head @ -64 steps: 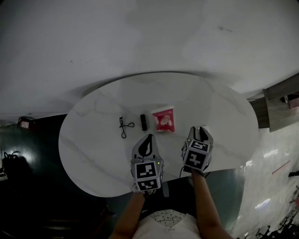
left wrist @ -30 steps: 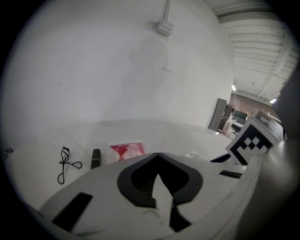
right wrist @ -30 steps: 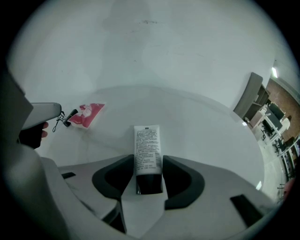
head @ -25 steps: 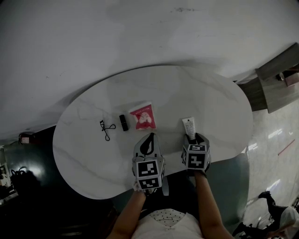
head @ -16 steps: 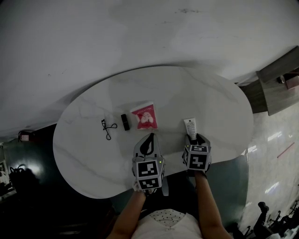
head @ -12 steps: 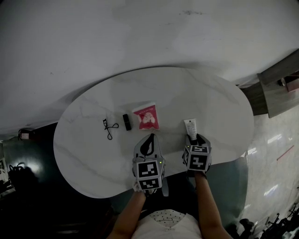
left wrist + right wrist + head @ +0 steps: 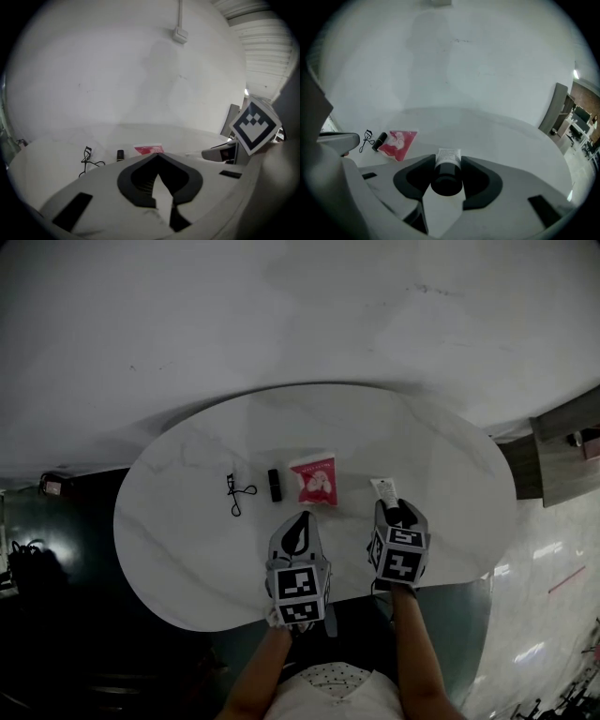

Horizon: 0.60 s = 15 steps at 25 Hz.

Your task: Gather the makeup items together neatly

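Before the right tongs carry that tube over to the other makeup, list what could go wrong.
1. The right tongs grip the tube at its dark cap end only, with the body sticking out ahead; it may pivot or slip when lifted.
2. The pink sachet, lipstick and eyelash curler lie close together in a row; a tube swung in from the right could nudge the sachet out of line.

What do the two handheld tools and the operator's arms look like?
Left tool and right tool: light grey moulded shells, black ridged pads inside the jaws, each carrying a cube with black-and-white square markers. The forearms are bare; the person wears a white dotted top.
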Each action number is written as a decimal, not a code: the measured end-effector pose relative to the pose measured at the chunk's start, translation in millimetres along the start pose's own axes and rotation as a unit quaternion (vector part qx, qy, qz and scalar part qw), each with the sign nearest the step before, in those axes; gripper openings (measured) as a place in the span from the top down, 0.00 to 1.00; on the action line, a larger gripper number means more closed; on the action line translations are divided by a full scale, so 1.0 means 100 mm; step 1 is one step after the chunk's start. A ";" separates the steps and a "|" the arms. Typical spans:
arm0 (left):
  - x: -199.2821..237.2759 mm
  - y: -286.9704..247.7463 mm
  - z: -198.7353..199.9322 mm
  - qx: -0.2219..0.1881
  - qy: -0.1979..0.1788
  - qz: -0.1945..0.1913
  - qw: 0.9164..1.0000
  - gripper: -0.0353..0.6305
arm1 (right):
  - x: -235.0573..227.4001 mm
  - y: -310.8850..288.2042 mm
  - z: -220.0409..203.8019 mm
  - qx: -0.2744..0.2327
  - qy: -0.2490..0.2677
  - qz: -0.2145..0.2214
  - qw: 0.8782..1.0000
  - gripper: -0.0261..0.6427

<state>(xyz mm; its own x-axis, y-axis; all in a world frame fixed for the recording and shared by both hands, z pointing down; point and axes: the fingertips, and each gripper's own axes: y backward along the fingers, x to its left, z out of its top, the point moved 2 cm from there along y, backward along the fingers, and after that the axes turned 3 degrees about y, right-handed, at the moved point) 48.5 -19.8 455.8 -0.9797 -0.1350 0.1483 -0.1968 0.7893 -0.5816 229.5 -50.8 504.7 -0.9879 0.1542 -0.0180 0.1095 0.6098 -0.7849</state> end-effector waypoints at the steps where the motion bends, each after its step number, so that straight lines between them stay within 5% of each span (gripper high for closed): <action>1: 0.03 0.01 0.01 -0.002 0.003 0.004 1.000 0.89 | 0.02 -0.01 0.07 -0.006 0.003 0.001 1.000 0.67; 15: 0.50 0.13 0.05 -0.016 0.041 0.066 0.997 0.89 | 0.23 -0.23 0.60 -0.047 0.037 0.003 0.998 0.67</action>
<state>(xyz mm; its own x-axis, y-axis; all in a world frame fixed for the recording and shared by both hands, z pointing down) -2.7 -19.0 451.8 -0.9902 0.0191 0.1385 -0.0648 0.8153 -0.5754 197.8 -107.7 485.5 -0.9767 0.2131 0.0268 0.1284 0.6791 -0.7227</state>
